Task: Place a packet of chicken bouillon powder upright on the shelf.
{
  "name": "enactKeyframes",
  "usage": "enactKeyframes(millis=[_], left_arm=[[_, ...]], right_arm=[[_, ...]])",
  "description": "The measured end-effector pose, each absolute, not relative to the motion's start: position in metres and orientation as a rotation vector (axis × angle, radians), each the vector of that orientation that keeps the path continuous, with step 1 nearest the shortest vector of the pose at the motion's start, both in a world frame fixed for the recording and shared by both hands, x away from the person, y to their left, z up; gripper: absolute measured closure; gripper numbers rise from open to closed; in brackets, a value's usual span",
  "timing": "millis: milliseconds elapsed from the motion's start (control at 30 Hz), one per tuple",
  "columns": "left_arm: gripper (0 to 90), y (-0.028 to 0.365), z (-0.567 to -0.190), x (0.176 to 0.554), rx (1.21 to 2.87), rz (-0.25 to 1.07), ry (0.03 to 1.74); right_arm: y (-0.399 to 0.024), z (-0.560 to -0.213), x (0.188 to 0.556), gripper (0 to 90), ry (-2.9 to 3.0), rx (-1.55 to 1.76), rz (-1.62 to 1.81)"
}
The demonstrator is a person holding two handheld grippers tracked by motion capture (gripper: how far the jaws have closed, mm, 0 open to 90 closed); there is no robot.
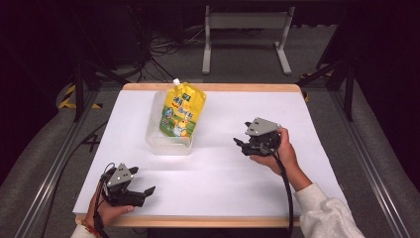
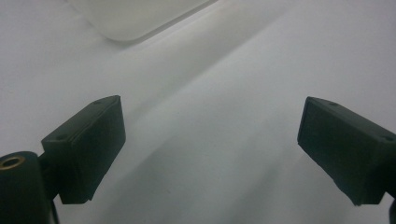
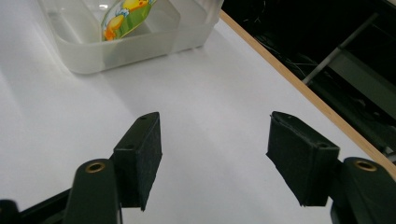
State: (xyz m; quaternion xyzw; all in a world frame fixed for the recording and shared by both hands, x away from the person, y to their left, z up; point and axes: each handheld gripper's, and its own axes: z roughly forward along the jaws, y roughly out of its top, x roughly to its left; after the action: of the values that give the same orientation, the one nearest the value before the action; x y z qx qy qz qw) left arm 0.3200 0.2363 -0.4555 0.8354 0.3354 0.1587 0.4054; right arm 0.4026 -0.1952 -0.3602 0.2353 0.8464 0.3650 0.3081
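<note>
Yellow pouch [image 1: 182,110] sits upright in the clear tub [image 1: 154,144] at worktop 11 o'clock. Right gripper [image 1: 241,142] jaws spread, empty, aimed at tub; left gripper [image 1: 148,190] jaws spread, parked at 7 o'clock. Likely approach step; next: line up on pouch.

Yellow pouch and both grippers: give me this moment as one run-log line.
yellow pouch: standing in clear bin | left gripper: open, empty | right gripper: open, empty, apart from bin
</note>
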Motion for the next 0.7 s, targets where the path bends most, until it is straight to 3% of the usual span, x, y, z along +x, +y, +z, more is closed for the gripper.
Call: enactKeyframes(millis=[700], left_arm=[[8.2,0.235,-0.456,0.320,2.109,0.400,0.846]], right_arm=[[-0.249,-0.378,0.379,25.0,2.244,0.695,0.917]])
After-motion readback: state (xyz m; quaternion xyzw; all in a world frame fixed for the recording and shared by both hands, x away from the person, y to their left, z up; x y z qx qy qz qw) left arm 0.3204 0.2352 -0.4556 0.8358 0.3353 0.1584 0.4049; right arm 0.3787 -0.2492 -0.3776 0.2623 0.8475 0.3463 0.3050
